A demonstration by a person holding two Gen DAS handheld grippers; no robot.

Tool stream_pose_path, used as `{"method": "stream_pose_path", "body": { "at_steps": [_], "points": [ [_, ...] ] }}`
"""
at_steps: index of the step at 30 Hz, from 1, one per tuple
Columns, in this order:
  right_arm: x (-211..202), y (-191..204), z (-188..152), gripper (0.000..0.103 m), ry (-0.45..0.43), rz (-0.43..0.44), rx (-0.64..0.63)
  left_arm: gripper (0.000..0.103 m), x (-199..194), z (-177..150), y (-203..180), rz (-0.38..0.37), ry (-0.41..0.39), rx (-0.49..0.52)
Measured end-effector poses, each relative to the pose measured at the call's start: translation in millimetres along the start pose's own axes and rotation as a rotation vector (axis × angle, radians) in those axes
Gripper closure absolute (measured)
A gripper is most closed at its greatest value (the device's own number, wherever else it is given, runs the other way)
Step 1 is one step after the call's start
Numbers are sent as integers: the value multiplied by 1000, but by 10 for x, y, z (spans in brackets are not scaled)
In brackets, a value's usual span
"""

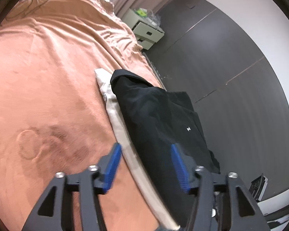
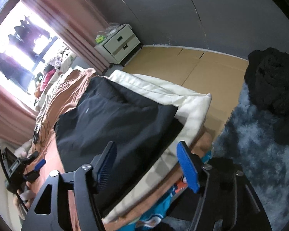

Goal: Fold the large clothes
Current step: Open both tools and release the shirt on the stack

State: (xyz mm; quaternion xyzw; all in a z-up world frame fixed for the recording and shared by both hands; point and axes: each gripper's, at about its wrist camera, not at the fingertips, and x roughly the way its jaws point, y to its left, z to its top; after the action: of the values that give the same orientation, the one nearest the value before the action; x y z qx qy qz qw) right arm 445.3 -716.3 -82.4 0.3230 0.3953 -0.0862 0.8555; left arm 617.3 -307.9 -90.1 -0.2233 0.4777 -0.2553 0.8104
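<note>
A black garment [image 1: 160, 115] lies partly folded on a cream garment [image 1: 113, 107] at the edge of a bed with an orange cover [image 1: 48, 77]. My left gripper [image 1: 144, 165] is open and empty, just above the near end of both garments. In the right wrist view the black garment [image 2: 113, 119] lies over the cream one [image 2: 183, 100]. My right gripper [image 2: 148, 165] is open and empty, hovering over the near edge of the black garment. The left gripper [image 2: 32, 169] shows at the far left of that view.
A white bedside cabinet [image 1: 148, 32] stands past the bed; it also shows in the right wrist view [image 2: 121, 44]. A dark heap of clothes [image 2: 275, 92] lies on a blue shaggy rug [image 2: 250, 154]. Turquoise and orange cloth [image 2: 163, 207] hangs below the bed edge. Cables [image 2: 42, 129] lie on the cover.
</note>
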Motion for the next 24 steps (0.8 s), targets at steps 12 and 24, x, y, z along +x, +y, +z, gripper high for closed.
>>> {"method": "stream_pose_path", "body": {
  "at_steps": [12,24],
  "points": [
    [-679,353,-378,7,-79,-25,-67,8,-904,-360,-125,14,-80,90],
    [-1168,711,-792,6,-125,2,-134,5,-1882,-863,-94,29,-175,127]
  ]
}}
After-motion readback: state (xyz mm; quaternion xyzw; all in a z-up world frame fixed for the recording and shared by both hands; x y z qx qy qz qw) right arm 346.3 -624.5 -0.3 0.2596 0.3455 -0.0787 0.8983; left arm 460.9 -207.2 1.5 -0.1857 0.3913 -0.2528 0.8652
